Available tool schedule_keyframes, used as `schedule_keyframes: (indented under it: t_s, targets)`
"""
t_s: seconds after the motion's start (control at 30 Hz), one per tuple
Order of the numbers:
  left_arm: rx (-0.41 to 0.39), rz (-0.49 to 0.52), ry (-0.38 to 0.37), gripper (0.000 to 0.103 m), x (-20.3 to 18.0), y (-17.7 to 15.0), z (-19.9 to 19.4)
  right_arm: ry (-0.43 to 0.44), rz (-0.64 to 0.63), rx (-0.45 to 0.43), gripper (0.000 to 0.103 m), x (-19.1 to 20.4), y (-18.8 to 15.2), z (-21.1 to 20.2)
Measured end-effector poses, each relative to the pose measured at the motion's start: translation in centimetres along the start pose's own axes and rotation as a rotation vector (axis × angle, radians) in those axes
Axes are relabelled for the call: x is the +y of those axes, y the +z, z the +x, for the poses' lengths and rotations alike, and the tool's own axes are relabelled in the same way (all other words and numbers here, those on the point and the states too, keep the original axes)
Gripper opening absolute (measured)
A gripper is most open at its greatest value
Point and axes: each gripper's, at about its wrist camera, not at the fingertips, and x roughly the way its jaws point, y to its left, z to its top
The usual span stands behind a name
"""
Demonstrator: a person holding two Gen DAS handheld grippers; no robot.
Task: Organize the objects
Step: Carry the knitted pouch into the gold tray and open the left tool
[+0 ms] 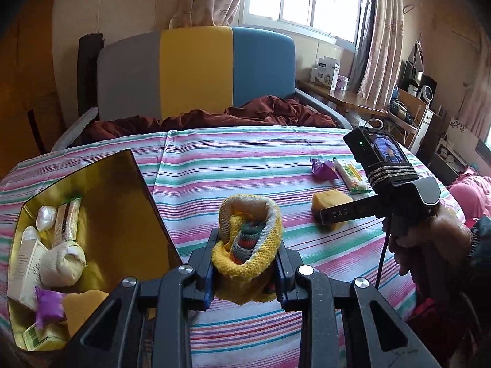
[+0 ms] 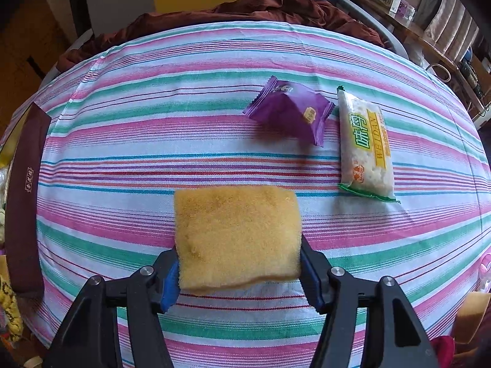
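Observation:
My left gripper (image 1: 247, 254) is shut on a rolled yellow knit sock bundle (image 1: 245, 224), held above the striped bedsheet (image 1: 245, 159). An open gold-lined box (image 1: 122, 214) lies at the left, holding a cream sock ball, a purple packet, a sponge and small cartons. In the right wrist view my right gripper (image 2: 239, 257) has a yellow sponge (image 2: 236, 233) between its pads, which touch both of its sides just over the sheet. From the left wrist, that sponge (image 1: 330, 202) shows under the right gripper (image 1: 331, 217). Beyond lie a purple snack packet (image 2: 288, 113) and a white-and-green cracker packet (image 2: 366, 144).
A grey, yellow and blue headboard (image 1: 196, 70) and a rumpled brown blanket (image 1: 270, 110) bound the far end of the bed. A wooden desk (image 1: 353, 98) with boxes stands at the right. A person's hand (image 1: 429, 239) grips the right tool. The box's dark lid edge (image 2: 24, 199) lies at the left.

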Motion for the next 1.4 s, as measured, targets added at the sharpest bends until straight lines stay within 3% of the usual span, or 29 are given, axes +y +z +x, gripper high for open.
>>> schedule_keyframes:
  t_s: [0.3,0.5,0.7,0.87,1.0,1.2,1.4]
  targets:
    - [0.01,-0.082,0.022,0.03,4.4,-0.4,-1.3,-0.012,-0.013,-0.005,0.065,0.4,-0.2,0.1]
    - [0.025,-0.294,0.047,0.03,12.2,0.0,-2.7,-0.021,-0.024,-0.008,0.065,0.7,-0.3,0.0]
    - [0.019,-0.485,0.146,0.03,19.8,-1.4,-4.5,-0.026,-0.037,-0.007,0.065,0.7,-0.1,0.4]
    - [0.019,-0.509,0.198,0.03,22.4,-2.2,-5.2,-0.032,-0.043,-0.009,0.065,0.9,-0.3,0.5]
    - [0.051,-0.552,0.17,0.03,23.5,-2.1,-4.3,-0.036,-0.048,-0.01,0.065,0.7,-0.2,0.3]
    - [0.096,-0.531,0.102,0.031,23.0,1.3,-0.7,-0.039,-0.051,-0.01,0.065,0.7,-0.1,0.2]
    - [0.152,-0.482,0.107,0.031,23.2,4.9,4.1,-0.04,-0.049,-0.01,0.065,0.8,-0.1,0.2]
